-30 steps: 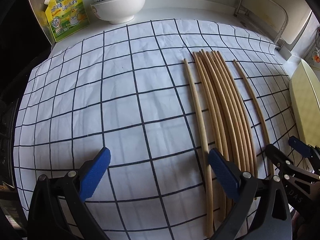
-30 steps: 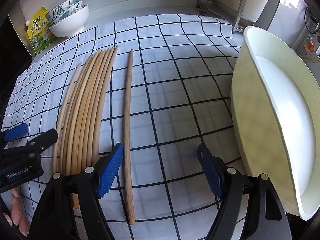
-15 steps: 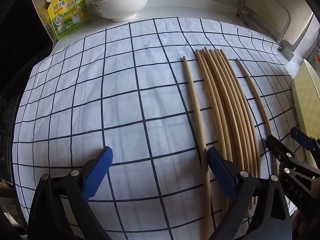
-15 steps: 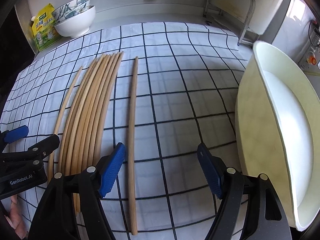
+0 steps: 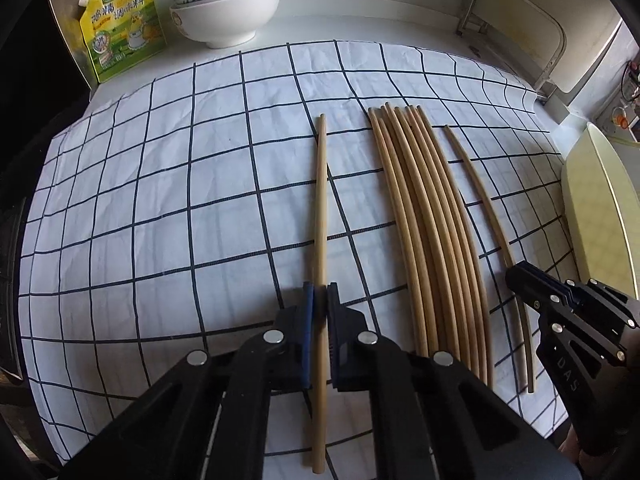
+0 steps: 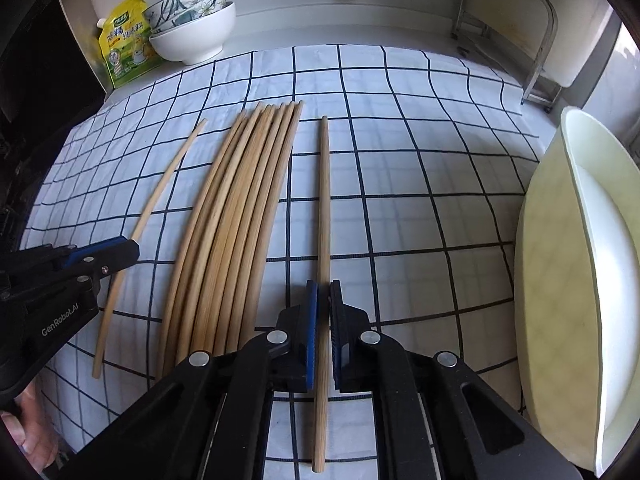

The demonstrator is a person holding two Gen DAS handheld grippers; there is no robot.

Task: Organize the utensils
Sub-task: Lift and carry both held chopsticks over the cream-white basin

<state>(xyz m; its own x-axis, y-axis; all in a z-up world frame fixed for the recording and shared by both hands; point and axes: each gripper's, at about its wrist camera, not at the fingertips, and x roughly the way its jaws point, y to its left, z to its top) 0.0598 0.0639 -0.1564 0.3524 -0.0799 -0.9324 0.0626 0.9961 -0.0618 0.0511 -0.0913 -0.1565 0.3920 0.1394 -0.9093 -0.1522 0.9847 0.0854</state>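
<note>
Left gripper has just closed on the left stick; right gripper has just closed on the right stick, each clamped near its close end. Both sticks flank the bundle on the checked cloth, lifted or still lying, hard to say. Bowls sit behind, tub far right.

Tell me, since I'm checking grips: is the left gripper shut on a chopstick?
Shut. The left gripper has just closed, its blue pads pressed on the lone chopstick on the checked cloth.
</note>
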